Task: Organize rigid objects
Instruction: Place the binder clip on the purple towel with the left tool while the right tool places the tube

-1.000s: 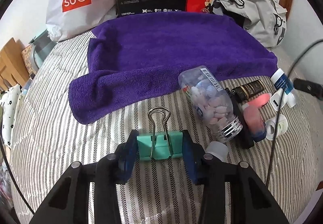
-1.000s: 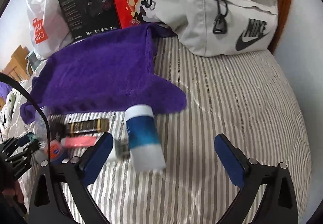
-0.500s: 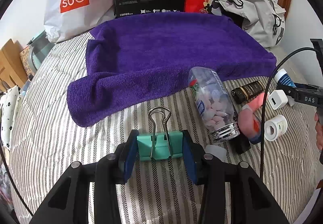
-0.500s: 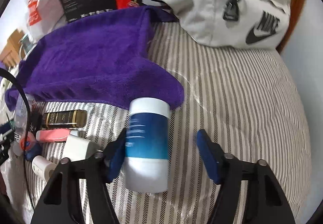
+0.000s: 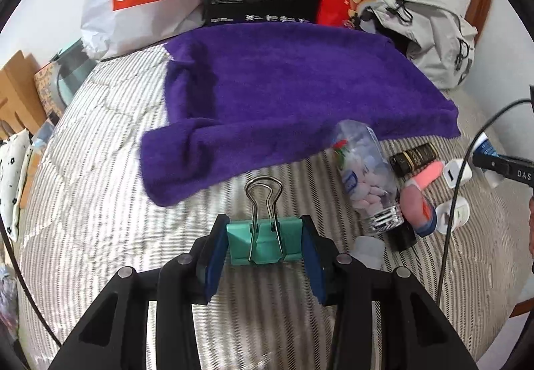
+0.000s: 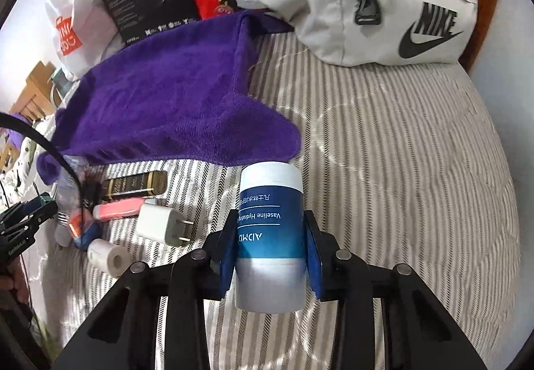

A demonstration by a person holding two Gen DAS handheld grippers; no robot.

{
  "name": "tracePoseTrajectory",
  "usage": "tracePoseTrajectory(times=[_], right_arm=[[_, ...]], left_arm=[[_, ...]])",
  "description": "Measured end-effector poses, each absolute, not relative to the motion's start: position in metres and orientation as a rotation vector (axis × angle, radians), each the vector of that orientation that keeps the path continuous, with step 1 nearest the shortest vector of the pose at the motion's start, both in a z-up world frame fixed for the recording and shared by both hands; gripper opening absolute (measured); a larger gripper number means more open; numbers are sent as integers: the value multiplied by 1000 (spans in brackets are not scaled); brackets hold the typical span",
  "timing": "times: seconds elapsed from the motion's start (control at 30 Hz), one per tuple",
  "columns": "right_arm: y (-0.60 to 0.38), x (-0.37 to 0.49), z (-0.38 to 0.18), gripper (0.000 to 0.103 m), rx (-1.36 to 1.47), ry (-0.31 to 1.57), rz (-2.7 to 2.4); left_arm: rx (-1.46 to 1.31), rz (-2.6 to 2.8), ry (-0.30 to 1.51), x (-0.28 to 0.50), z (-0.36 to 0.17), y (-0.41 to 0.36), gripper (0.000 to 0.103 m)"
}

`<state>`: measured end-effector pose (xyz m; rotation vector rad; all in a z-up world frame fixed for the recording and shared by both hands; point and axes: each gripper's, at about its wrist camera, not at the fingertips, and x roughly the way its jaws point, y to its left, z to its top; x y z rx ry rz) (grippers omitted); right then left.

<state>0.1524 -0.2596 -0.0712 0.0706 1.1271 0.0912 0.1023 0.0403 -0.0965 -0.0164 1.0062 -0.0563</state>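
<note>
A rumpled purple terry towel [image 5: 293, 93] lies on the striped bed [image 6: 400, 143] ahead of both fingers. The right gripper [image 6: 272, 248] is clamped on a blue-and-white cylindrical tube [image 6: 271, 220]; the left gripper [image 5: 263, 245] pinches a teal metal binder clip [image 5: 264, 241].

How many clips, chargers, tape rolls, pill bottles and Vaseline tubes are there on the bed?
Teal binder clip: 1
White charger: 1
White tape roll: 1
Clear pill bottle: 1
Vaseline tube: 1
Total: 5
</note>
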Motion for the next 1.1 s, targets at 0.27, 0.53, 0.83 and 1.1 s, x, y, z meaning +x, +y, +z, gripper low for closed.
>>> tracePoseTrajectory(times=[0.27,0.53,0.83,1.1], right_arm=[[-242,176,-31,36,96,1065,186],[-206,225,-13,36,92,1018,300],[-173,288,-28,36,92,1014,362],[-165,337,-63,36,47,1042,318]], left_arm=[[-50,-33,967,111,-68,61,40],[-57,-48,919,142,-36,68,40],[-60,-78,905,189,-34,58,40],[-94,-99,942,233,-57,56,40]])
